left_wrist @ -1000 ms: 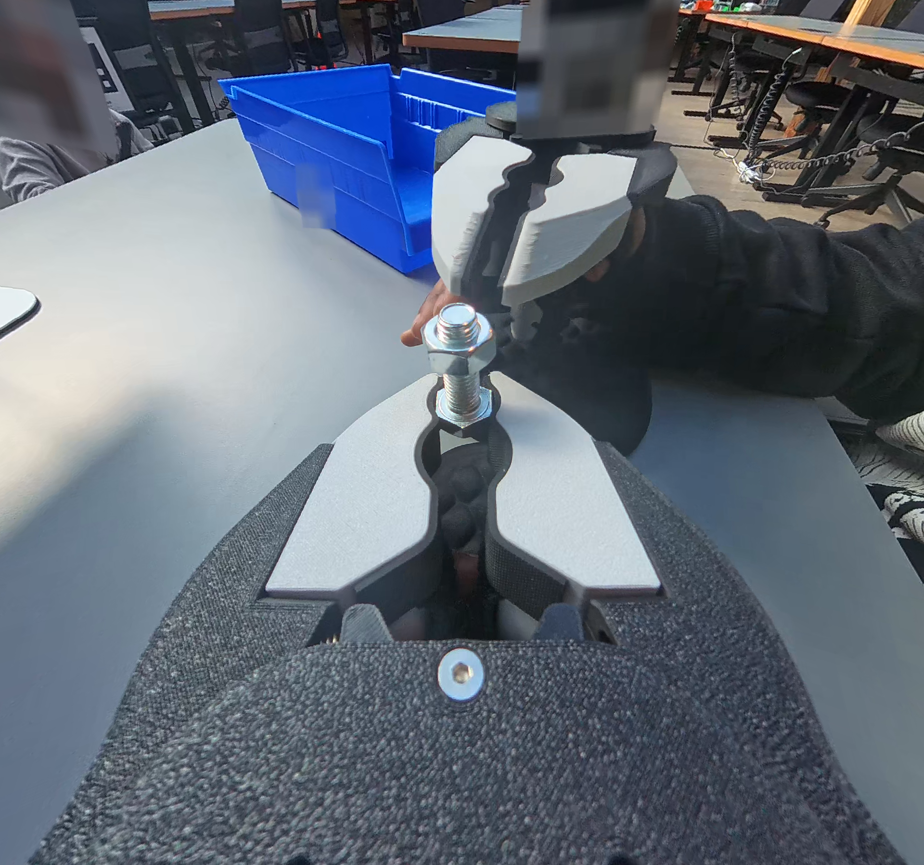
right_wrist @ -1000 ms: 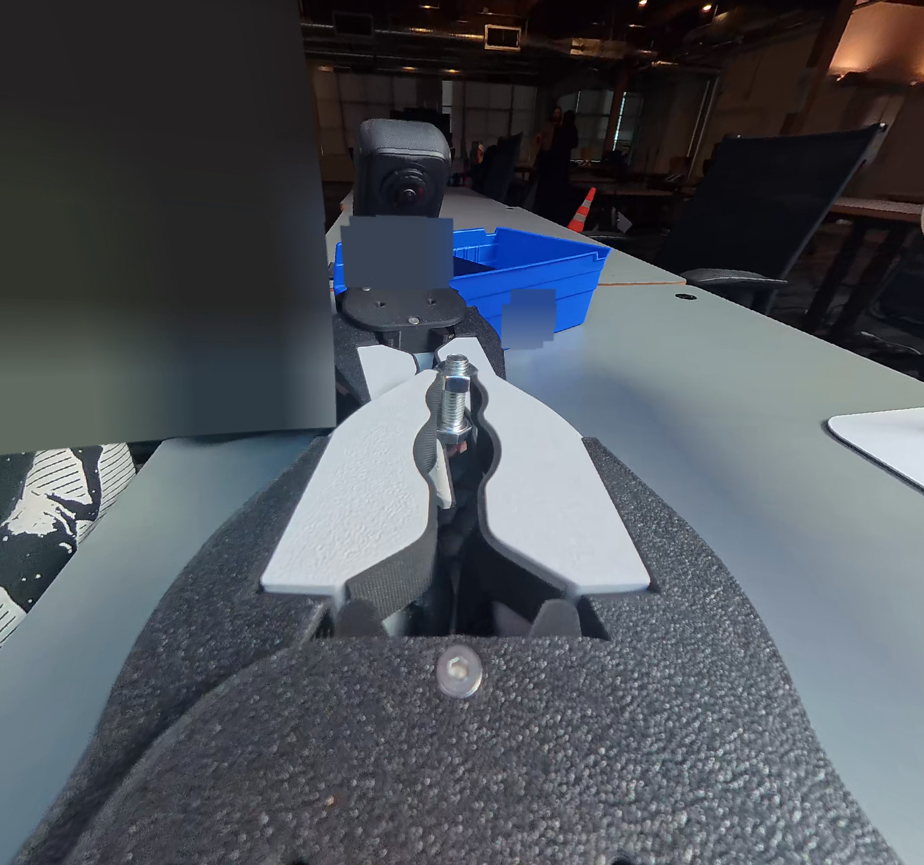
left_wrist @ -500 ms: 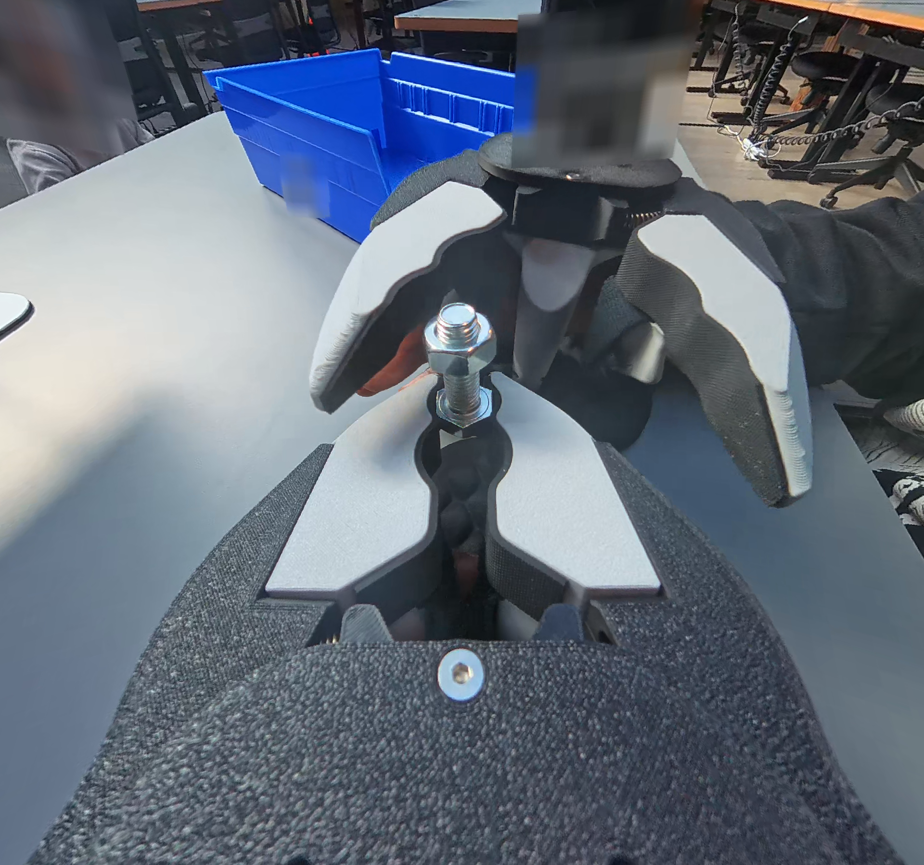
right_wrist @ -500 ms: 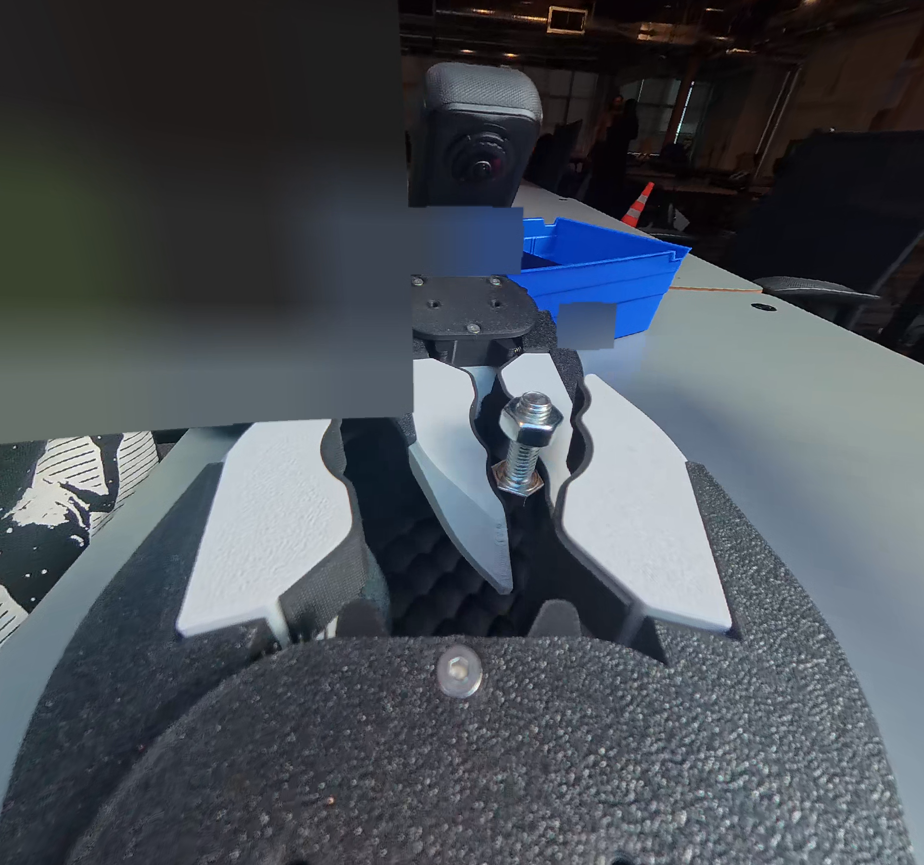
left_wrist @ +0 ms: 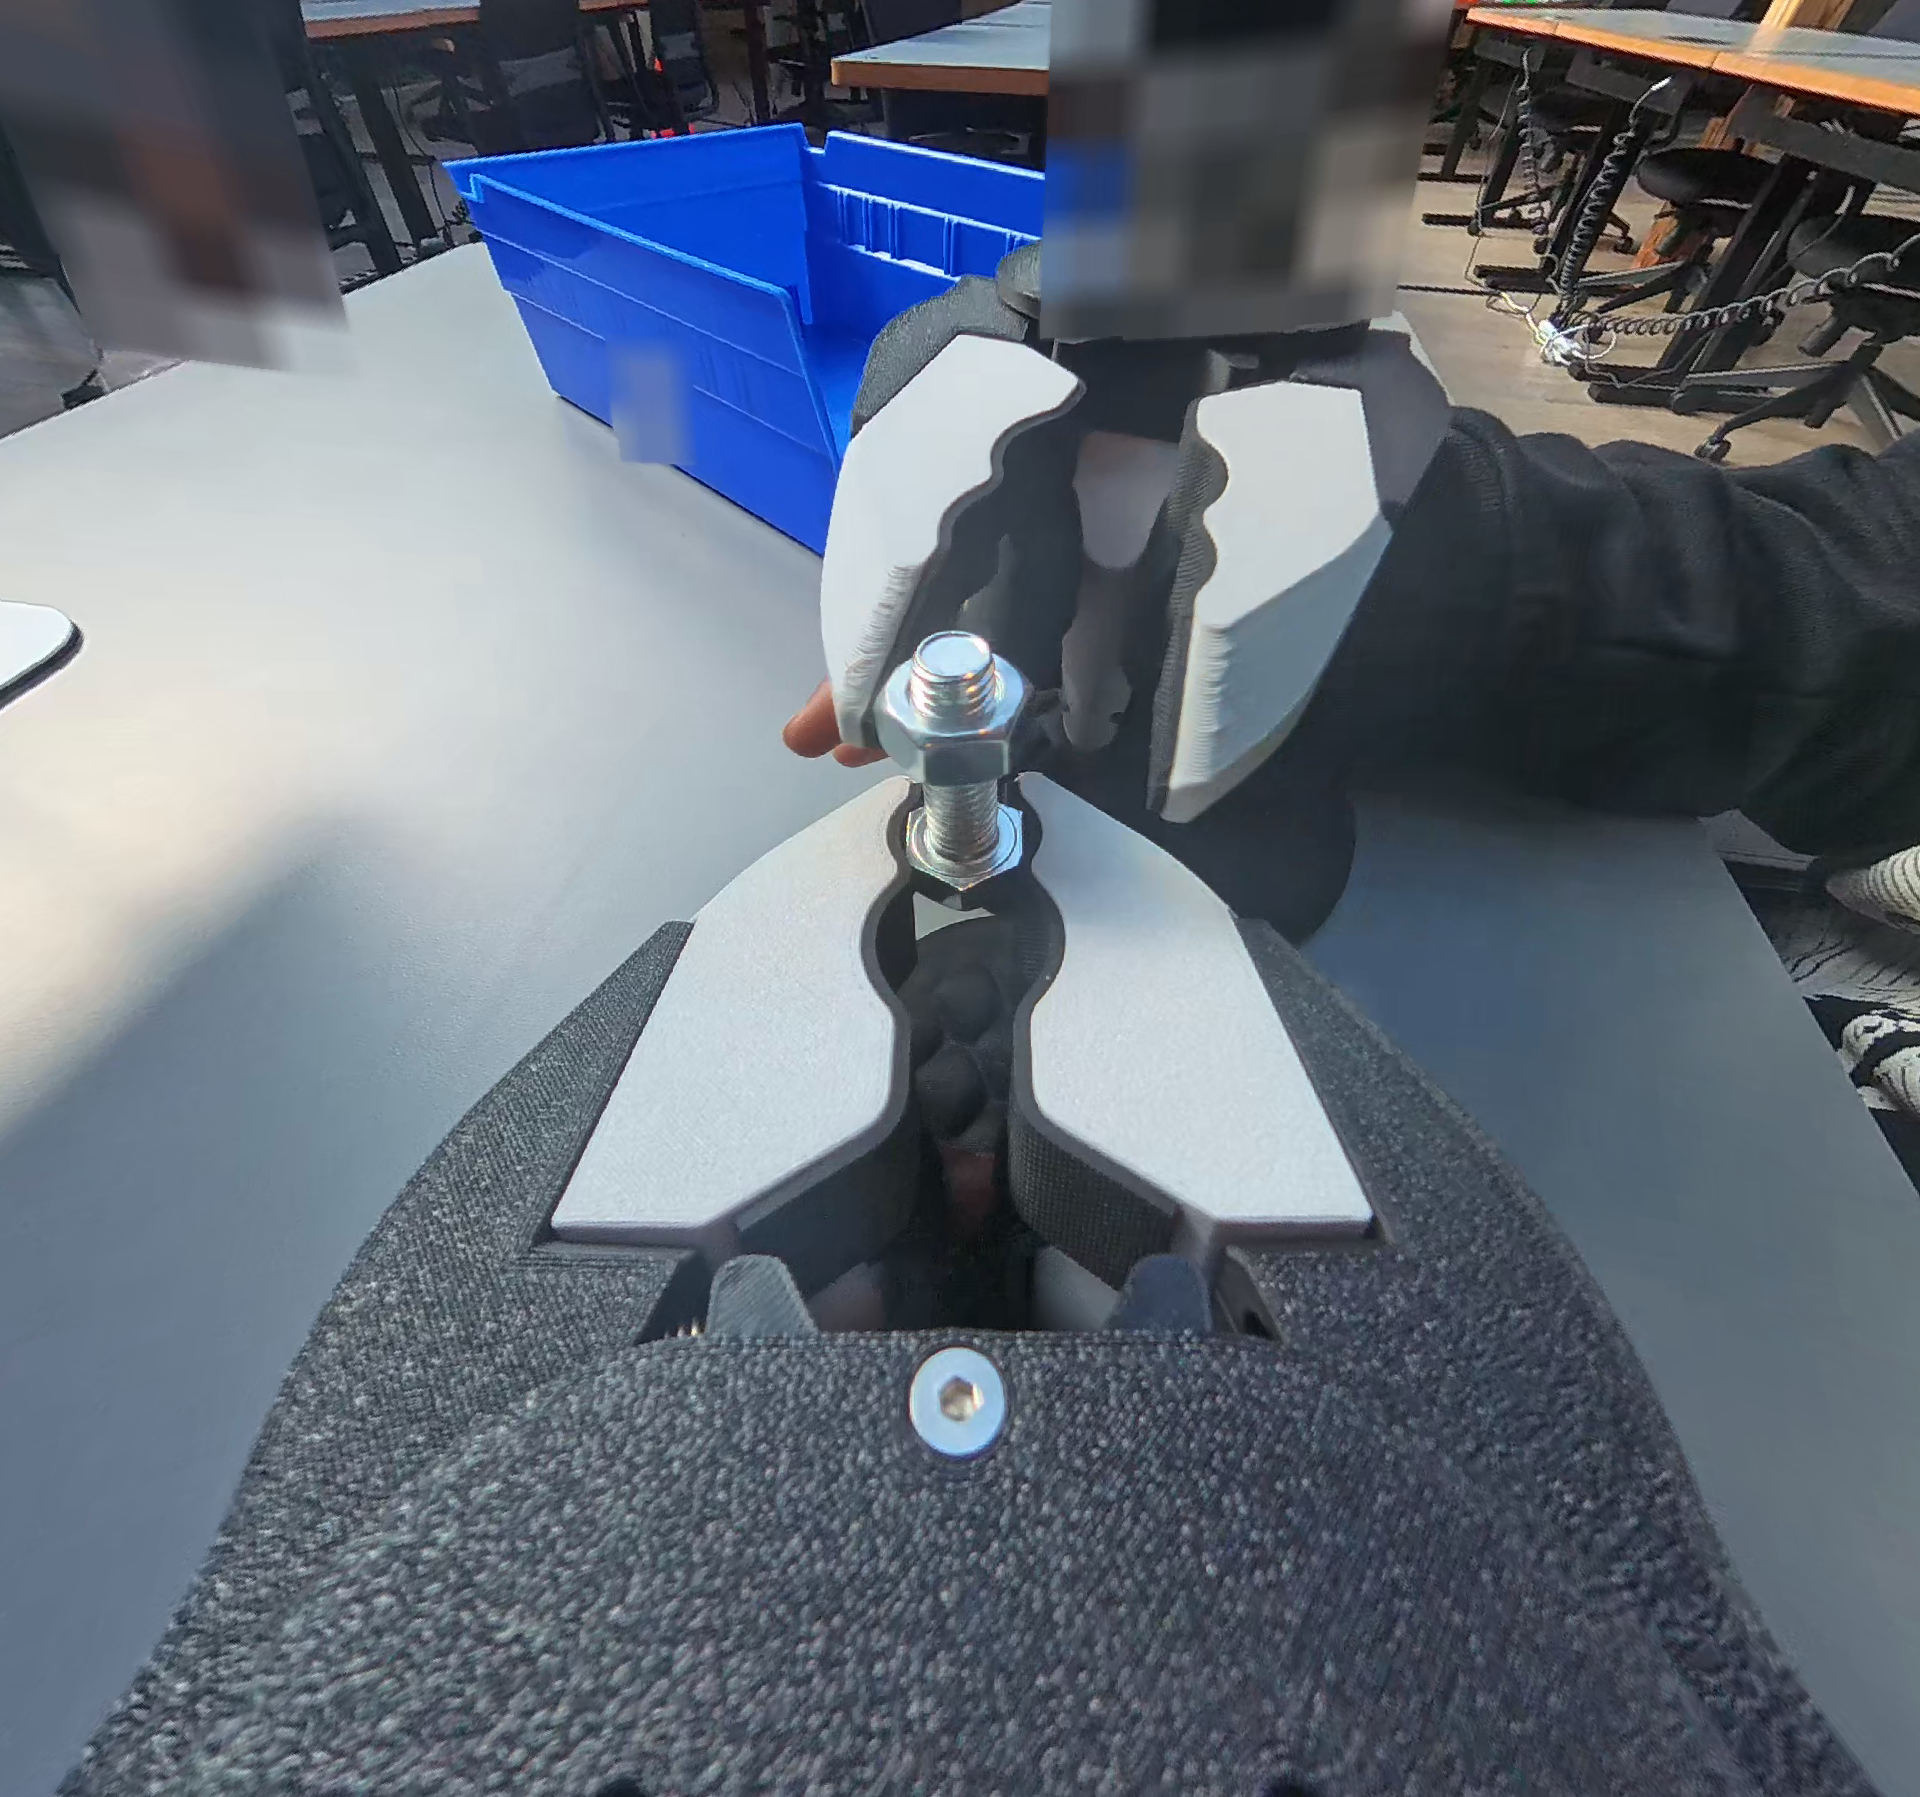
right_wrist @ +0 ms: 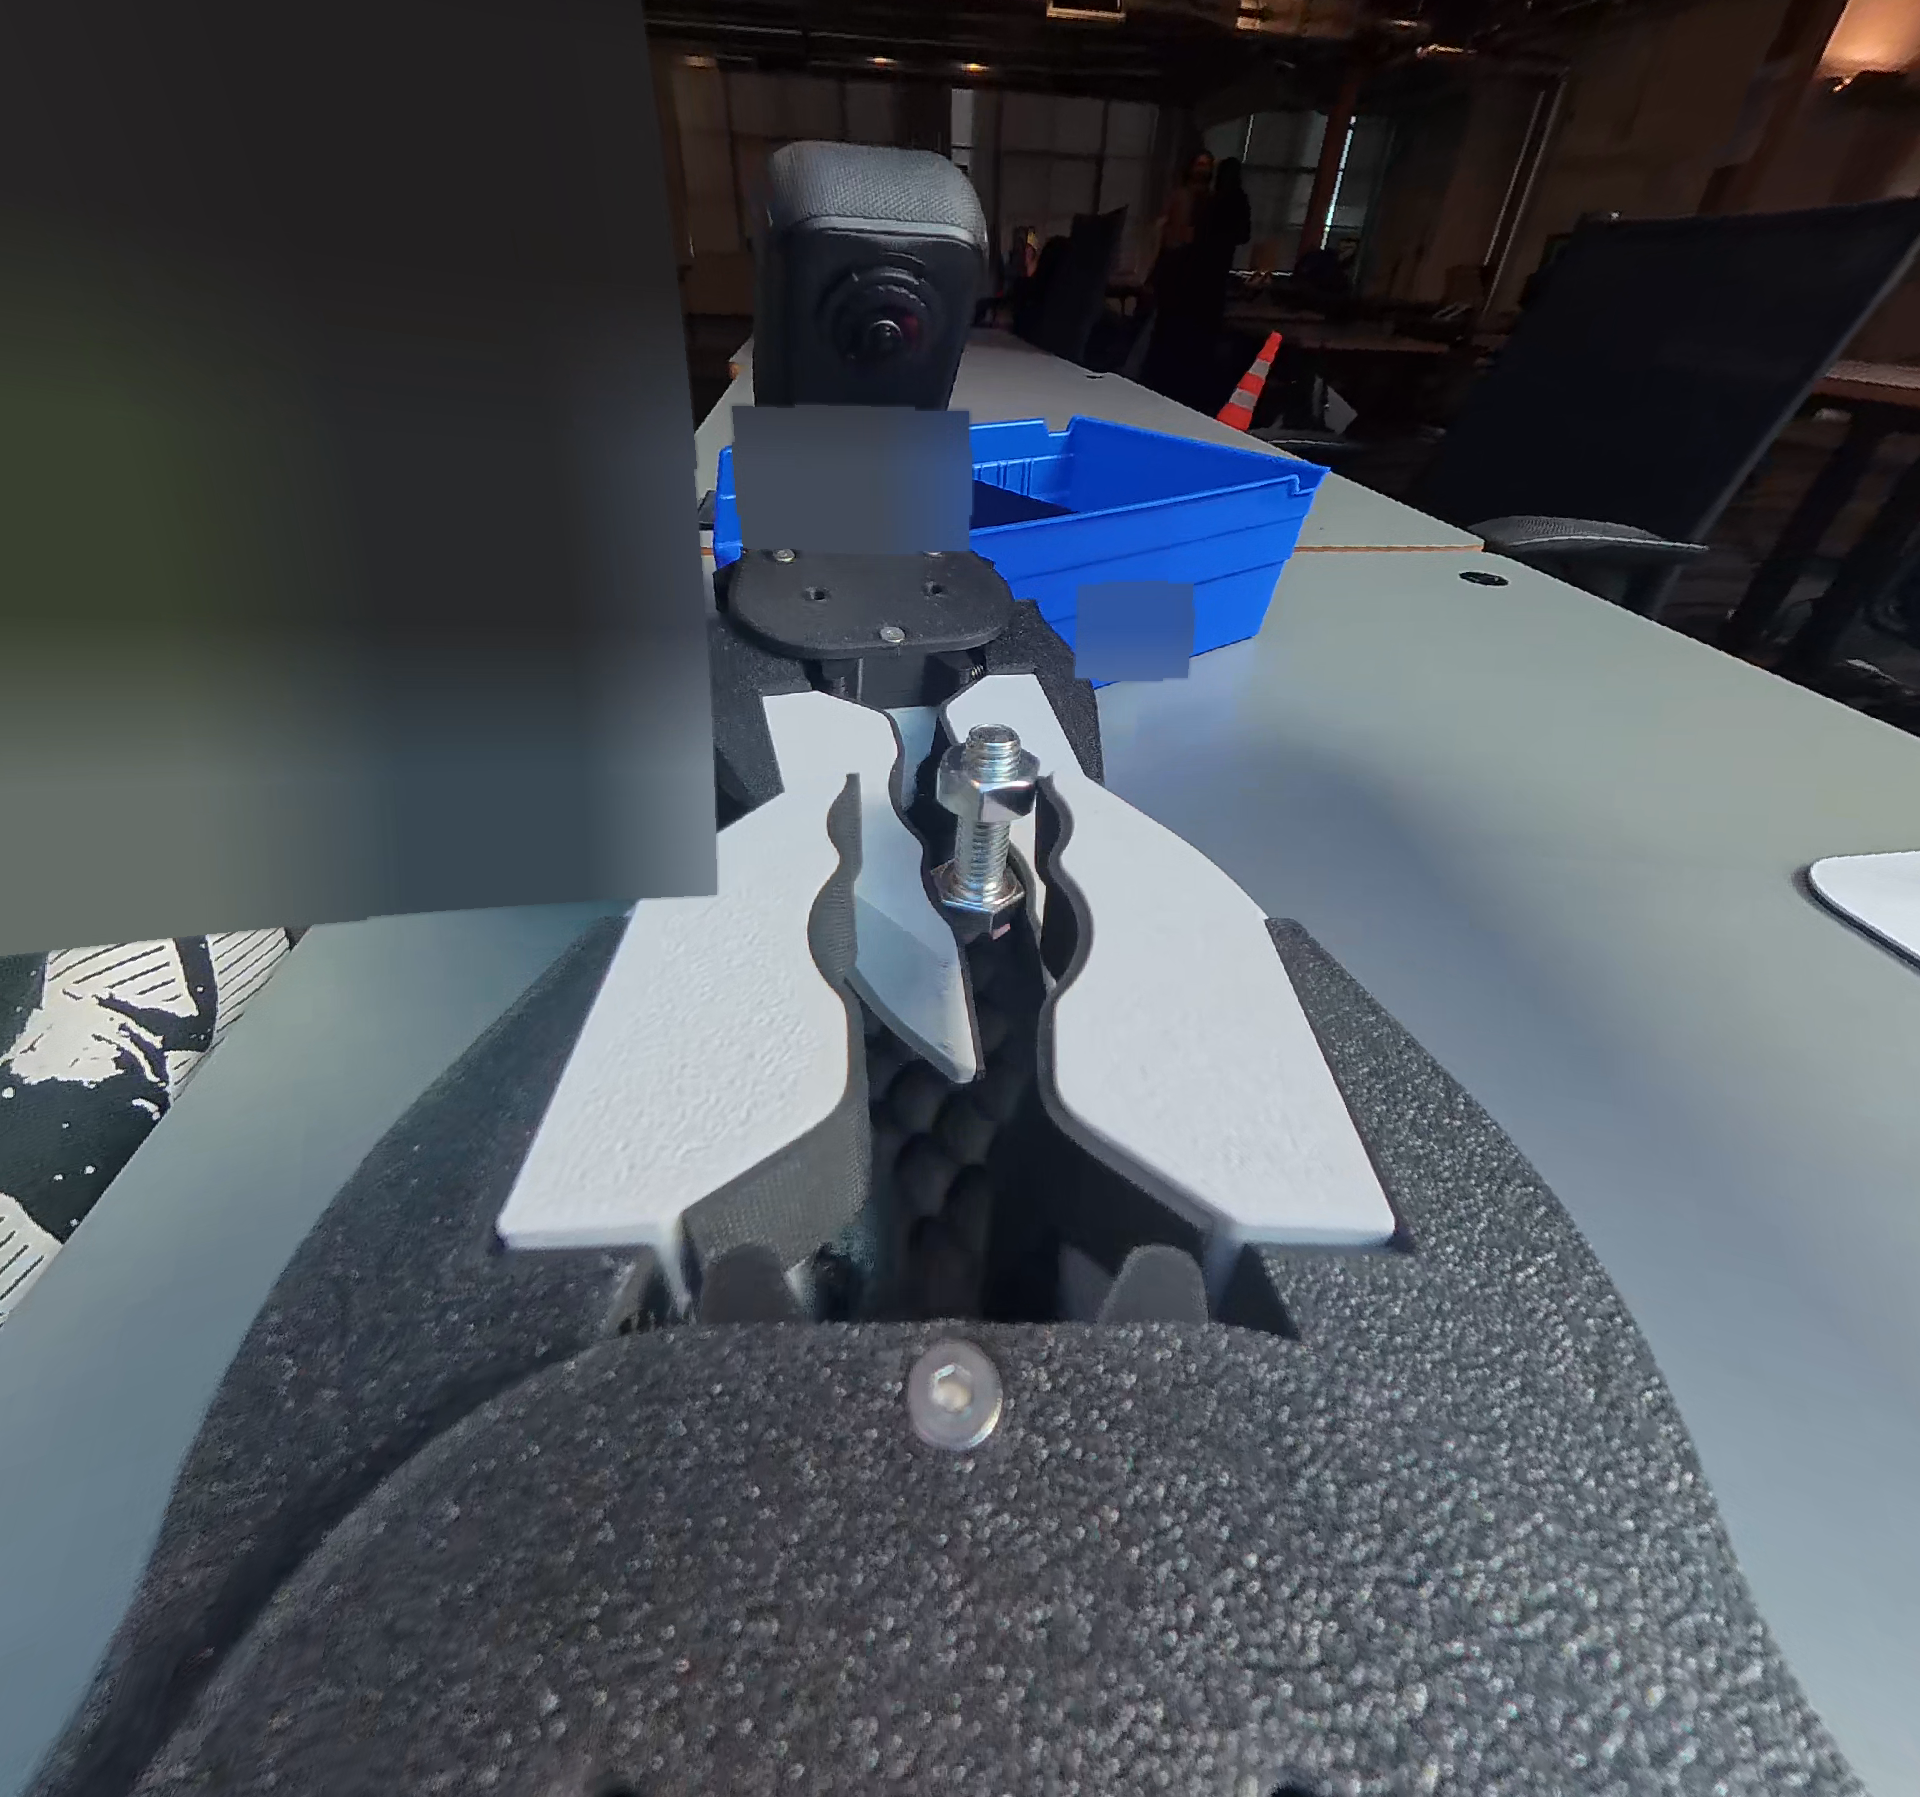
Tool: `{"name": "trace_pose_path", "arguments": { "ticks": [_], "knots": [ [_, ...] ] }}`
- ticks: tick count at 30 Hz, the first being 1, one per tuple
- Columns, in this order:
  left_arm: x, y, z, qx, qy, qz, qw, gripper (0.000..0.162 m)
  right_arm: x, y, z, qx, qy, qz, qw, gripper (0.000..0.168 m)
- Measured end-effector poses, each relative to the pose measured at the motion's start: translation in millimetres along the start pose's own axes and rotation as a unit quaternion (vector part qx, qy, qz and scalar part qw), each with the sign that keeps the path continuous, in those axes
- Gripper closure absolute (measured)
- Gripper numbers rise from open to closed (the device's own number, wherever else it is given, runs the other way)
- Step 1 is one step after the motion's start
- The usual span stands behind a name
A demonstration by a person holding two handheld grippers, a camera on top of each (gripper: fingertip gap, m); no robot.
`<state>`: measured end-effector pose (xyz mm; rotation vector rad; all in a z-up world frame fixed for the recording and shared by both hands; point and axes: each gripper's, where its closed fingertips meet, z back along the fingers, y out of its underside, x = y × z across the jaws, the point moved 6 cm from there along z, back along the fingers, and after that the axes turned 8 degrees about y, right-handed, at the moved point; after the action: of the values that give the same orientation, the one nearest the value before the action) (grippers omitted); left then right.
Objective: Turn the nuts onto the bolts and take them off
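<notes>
The nut [left_wrist: 948, 731] sits near the bolt [left_wrist: 961, 817] top, at 12 o'clock of the left gripper [left_wrist: 961, 859] pinching the bolt; the right gripper [right_wrist: 951, 864] gapes around it, so unscrewing looks almost done.

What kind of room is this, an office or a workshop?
Probably a big shared workspace, part office and part workshop. Rows of long desks with black office chairs fill the background, a blue parts bin sits on the grey table, and an orange traffic cone stands farther back.

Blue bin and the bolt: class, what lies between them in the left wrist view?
In the left wrist view, the right hand-held gripper stands between the blue bin and the bolt; beside it lies bare grey table.
</notes>
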<state>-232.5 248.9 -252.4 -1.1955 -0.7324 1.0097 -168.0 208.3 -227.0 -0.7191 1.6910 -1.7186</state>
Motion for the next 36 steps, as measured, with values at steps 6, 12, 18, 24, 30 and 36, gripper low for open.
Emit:
{"name": "trace_pose_path", "arguments": {
  "ticks": [6, 12, 18, 24, 30, 36],
  "knots": [
    [0.4, -0.3, 0.6, -0.003, -0.001, 0.002, 1.000, 0.148, -6.0, -3.2, 11.1, -0.006, 0.007, 0.000, 1.000, 0.163],
    [0.2, -0.2, 0.6, -0.003, 0.000, 0.002, 1.000, 0.148, -5.5, -4.9, 12.0, -0.018, 0.001, -0.003, 1.000, 0.158],
    [-1.3, 0.4, -0.7, 0.004, 0.003, -0.004, 1.000, 0.148, 5.6, -0.7, -7.0, -0.025, -0.013, 0.002, 1.000, 0.100],
    [-2.2, 1.4, -2.2, 0.012, 0.004, -0.008, 1.000, 0.148, 18.8, 3.4, -20.3, -0.004, -0.041, 0.023, 0.999, 0.091],
    [-1.1, 0.8, -1.1, 0.006, 0.001, -0.004, 1.000, 0.148, 10.4, 1.8, -11.8, -0.002, -0.022, 0.010, 1.000, 0.109],
    [0.3, -0.1, 1.0, -0.005, 0.001, 0.004, 1.000, 0.148, 2.2, -0.5, -0.9, 0.000, -0.006, 0.008, 1.000, 0.129]
  ]
}}
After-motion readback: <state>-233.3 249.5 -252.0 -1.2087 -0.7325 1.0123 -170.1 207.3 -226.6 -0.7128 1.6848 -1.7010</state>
